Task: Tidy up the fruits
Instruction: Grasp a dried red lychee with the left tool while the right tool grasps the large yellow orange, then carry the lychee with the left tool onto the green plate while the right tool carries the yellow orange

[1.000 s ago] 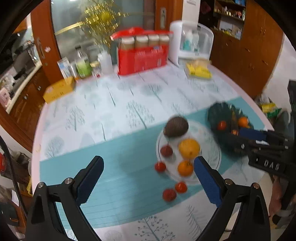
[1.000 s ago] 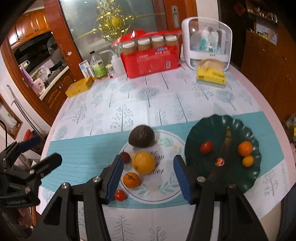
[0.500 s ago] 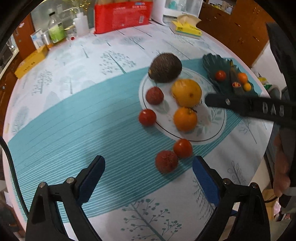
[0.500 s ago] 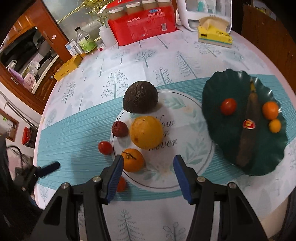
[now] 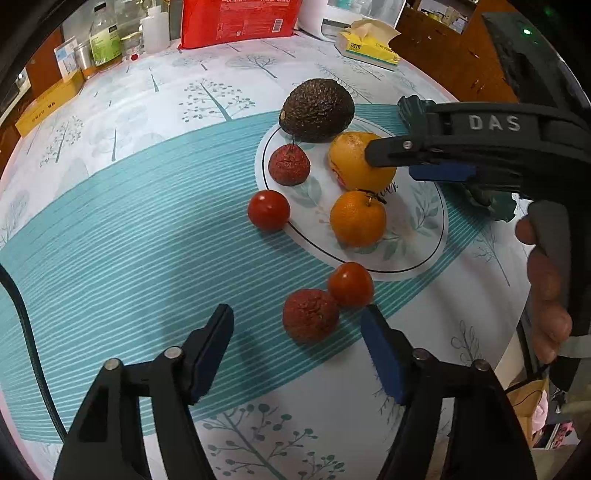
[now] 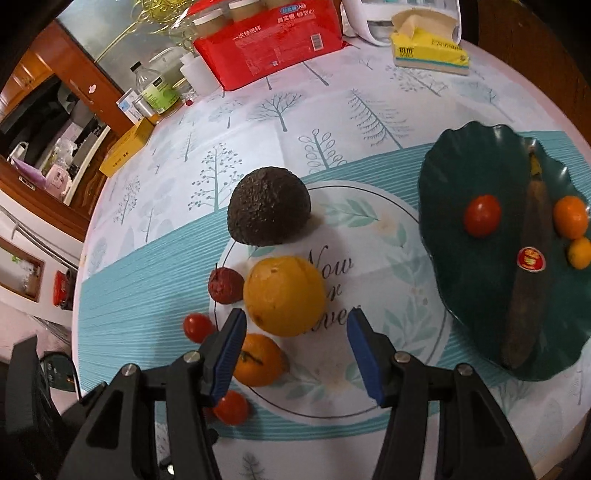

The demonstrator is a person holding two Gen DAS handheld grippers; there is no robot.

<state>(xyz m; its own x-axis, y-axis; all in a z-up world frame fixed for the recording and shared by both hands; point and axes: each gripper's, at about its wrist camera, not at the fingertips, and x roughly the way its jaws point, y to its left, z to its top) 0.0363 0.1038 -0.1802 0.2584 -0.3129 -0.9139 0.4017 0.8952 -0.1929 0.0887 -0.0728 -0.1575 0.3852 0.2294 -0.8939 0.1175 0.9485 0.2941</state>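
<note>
My left gripper [image 5: 297,341] is open and low over the cloth, its jaws either side of a dark red lychee [image 5: 310,314] that touches a cherry tomato [image 5: 350,284]. A second tomato [image 5: 268,210] lies by the white plate [image 5: 424,236]. On the plate are an avocado [image 5: 317,109], another lychee [image 5: 289,165], a yellow orange [image 5: 356,160] and a tangerine [image 5: 357,218]. My right gripper [image 6: 295,334] is open, just short of the yellow orange [image 6: 284,295]. The dark green plate [image 6: 461,280] holds a tomato [image 6: 482,215], a dark banana [image 6: 528,280] and small oranges [image 6: 570,217].
At the table's far side stand a red pack of paper cups [image 6: 269,48], a yellow tissue pack [image 6: 430,53], a white appliance [image 6: 373,22], bottles [image 6: 157,90] and a yellow box [image 6: 127,147]. The table edge curves close on the right.
Both grippers have moved down and forward towards the fruit. The left now frames the loose lychee; the right has closed in on the yellow orange. Both stay open.
</note>
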